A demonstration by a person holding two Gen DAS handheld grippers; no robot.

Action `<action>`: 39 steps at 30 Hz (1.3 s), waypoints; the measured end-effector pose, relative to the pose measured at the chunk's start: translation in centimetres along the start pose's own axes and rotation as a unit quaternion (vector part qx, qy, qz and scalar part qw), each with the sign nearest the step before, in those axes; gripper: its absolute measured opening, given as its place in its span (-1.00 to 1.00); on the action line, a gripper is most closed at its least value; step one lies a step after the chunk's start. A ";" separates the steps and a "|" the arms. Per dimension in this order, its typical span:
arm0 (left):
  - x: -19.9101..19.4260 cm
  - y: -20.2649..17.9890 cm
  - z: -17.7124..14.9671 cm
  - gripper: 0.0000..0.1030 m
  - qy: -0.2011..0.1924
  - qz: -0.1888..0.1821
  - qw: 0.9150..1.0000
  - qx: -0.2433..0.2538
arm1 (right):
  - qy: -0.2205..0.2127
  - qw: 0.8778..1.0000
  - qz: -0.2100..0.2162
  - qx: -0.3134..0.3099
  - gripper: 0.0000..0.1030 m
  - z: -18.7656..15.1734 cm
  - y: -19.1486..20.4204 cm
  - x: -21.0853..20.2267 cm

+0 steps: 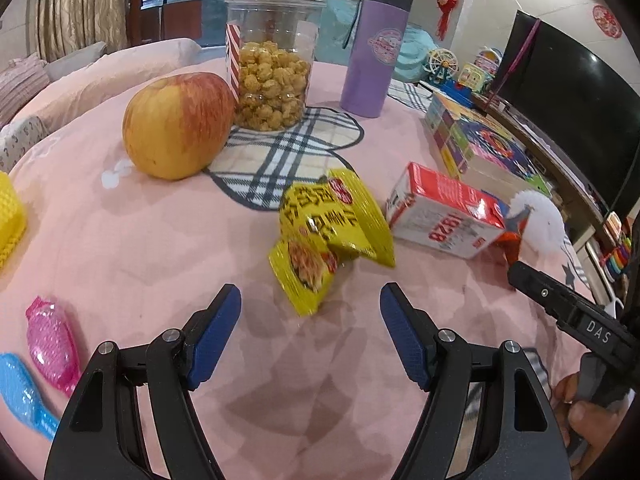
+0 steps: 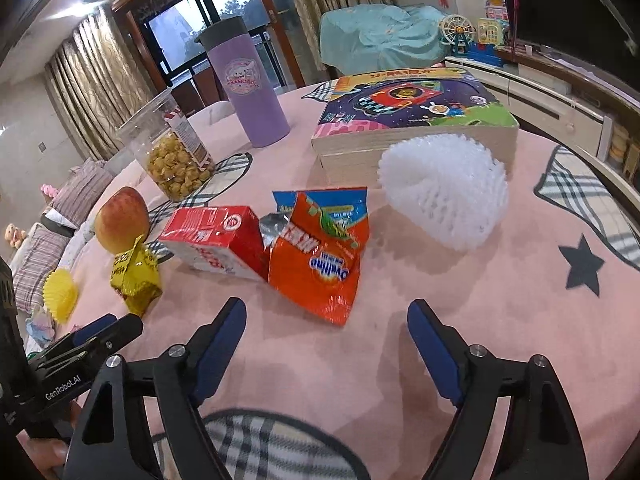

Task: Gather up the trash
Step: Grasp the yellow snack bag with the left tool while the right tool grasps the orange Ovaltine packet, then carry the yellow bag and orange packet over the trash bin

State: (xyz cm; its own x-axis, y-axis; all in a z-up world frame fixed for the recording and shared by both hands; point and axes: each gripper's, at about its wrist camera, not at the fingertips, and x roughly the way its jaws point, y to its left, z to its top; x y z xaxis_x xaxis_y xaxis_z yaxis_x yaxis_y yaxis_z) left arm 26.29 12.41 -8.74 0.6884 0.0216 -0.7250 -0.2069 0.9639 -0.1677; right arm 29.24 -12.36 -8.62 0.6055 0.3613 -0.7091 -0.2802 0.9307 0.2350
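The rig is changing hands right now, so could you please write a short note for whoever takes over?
Left gripper: open, empty, facing the crumpled yellow snack wrapper.
Right gripper: open, empty, facing the torn orange foil packet.
Also on the pink tablecloth: the red and white carton on its side, touching the packet, and the white foam fruit net.
Done: nothing picked up.
Left: all four pieces; no bin in view.

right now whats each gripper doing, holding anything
left gripper: open, holding nothing, yellow wrapper just ahead.
right gripper: open, holding nothing, orange wrapper just ahead.
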 end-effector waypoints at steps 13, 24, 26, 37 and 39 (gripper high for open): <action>1.2 -0.3 0.6 -0.73 0.005 -0.041 0.999 0.004 | 0.002 1.000 -0.004 -0.009 -0.07 1.3 0.4 1.8; -1.2 -1.8 -0.8 -0.90 -0.012 -0.053 0.998 0.026 | -0.001 1.000 0.015 0.005 -0.25 -0.6 -0.3 -0.9; -1.9 -2.4 -1.2 -0.90 -0.014 -0.061 0.998 0.030 | -0.002 1.000 0.019 0.011 -0.25 -1.1 -0.6 -1.7; -4.7 -7.4 -4.6 -0.90 0.004 -0.105 0.992 0.070 | -0.019 0.999 0.021 0.034 -0.25 -4.0 -2.1 -6.4; -5.1 -8.3 -5.1 -0.90 0.005 -0.110 0.991 0.075 | -0.023 0.999 0.020 0.037 -0.25 -4.7 -2.4 -7.4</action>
State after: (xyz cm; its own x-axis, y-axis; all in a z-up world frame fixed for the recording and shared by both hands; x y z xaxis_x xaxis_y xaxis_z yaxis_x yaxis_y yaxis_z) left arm 20.95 2.97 -7.03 0.6982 -0.1960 -0.6886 0.0548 0.9736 -0.2216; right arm 21.95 -17.58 -7.01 0.6294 0.3989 -0.6669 -0.2498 0.9165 0.3124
